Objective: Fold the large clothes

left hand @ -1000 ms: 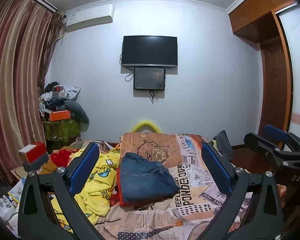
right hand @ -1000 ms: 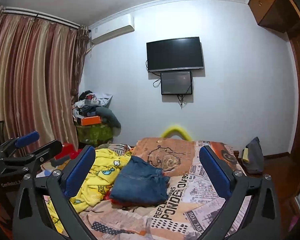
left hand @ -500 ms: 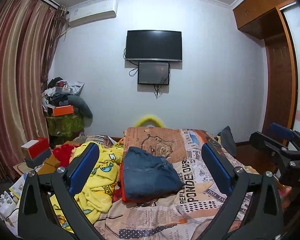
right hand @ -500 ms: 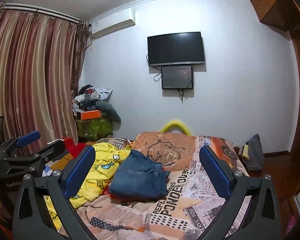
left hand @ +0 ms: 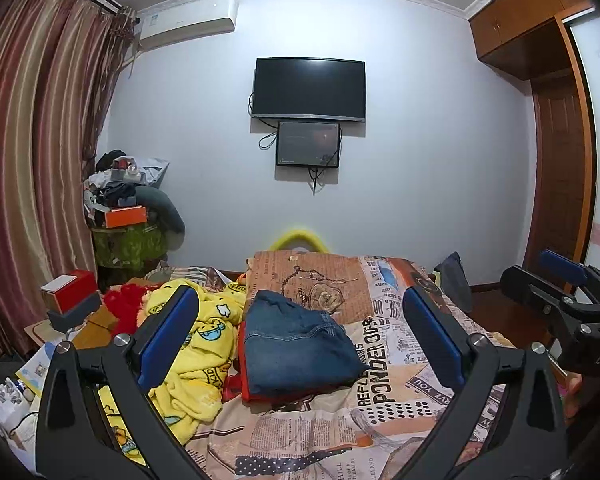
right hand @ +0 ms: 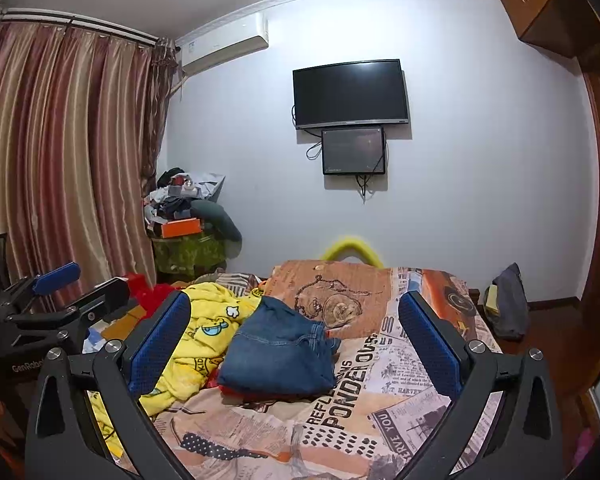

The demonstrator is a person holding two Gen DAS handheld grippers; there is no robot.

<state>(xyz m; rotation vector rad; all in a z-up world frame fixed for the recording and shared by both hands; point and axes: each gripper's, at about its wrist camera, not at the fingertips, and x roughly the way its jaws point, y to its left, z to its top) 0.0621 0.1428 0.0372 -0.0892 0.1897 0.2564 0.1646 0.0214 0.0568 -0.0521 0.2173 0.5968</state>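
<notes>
A folded pair of blue jeans lies on top of a red garment on the bed, which has a newspaper-print cover. A crumpled yellow cartoon garment lies left of the jeans. My left gripper is open and held above the near end of the bed, with nothing between its blue pads. My right gripper is open too, empty, and level with the left one. Each gripper shows at the edge of the other's view.
A TV and a smaller screen hang on the far wall. A cluttered stand with clothes and an orange box sits by the striped curtain. A red box is at the left, a dark bag and wardrobe at the right.
Both views have tilted up a little, so the bed and the jeans sit lower in frame. Both grippers stay open and the clothes have not moved.
</notes>
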